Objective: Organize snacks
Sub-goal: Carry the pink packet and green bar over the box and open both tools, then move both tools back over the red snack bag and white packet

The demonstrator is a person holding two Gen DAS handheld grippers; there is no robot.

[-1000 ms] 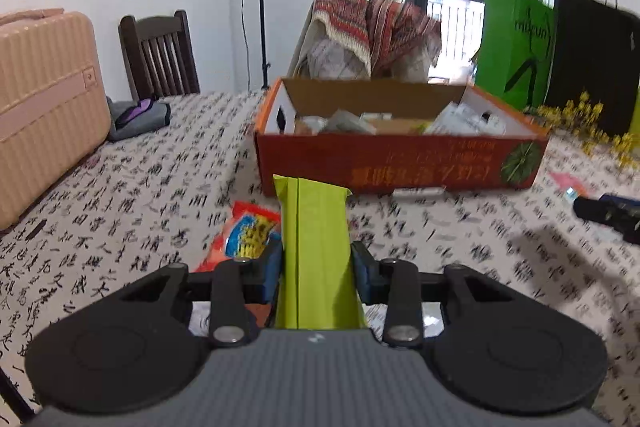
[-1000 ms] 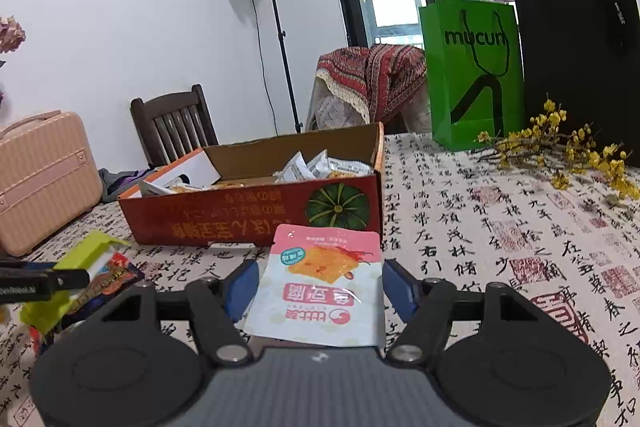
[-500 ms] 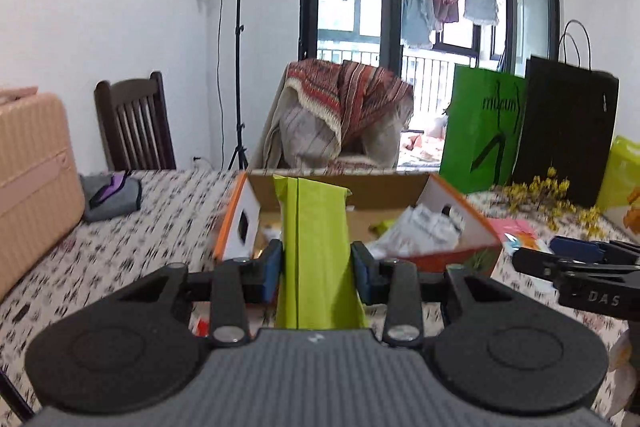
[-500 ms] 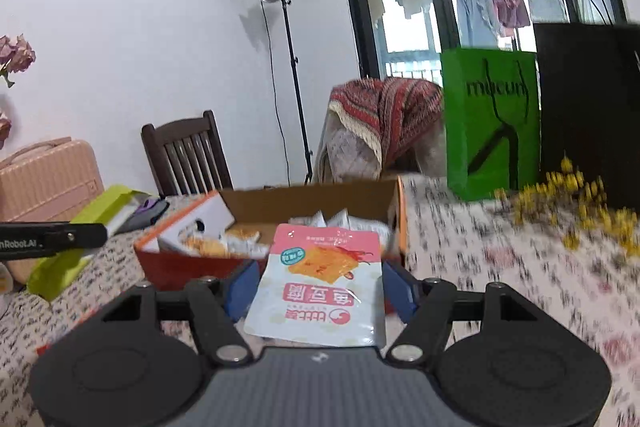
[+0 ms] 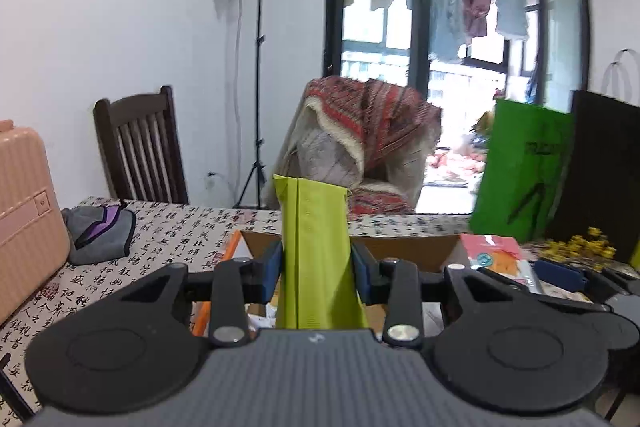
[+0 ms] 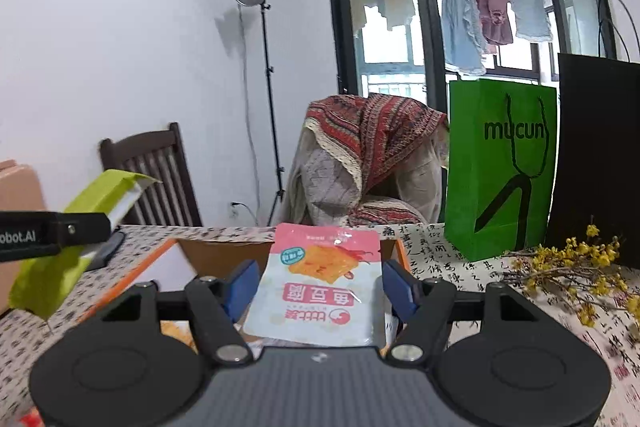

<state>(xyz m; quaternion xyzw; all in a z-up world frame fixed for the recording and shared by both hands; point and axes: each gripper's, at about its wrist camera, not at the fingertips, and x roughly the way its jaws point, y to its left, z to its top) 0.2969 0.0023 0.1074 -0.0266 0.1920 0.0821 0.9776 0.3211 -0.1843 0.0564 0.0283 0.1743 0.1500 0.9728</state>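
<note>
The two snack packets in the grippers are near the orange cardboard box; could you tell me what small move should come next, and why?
Probably carry both a little further forward and lower them over the orange cardboard box. The left gripper is shut on the lime-green packet, the right gripper on the pink-and-white pouch, and both sit just short of the box's open top.

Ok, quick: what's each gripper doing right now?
Left gripper: shut on the green snack packet.
Right gripper: shut on the pink-and-white snack pouch.
</note>
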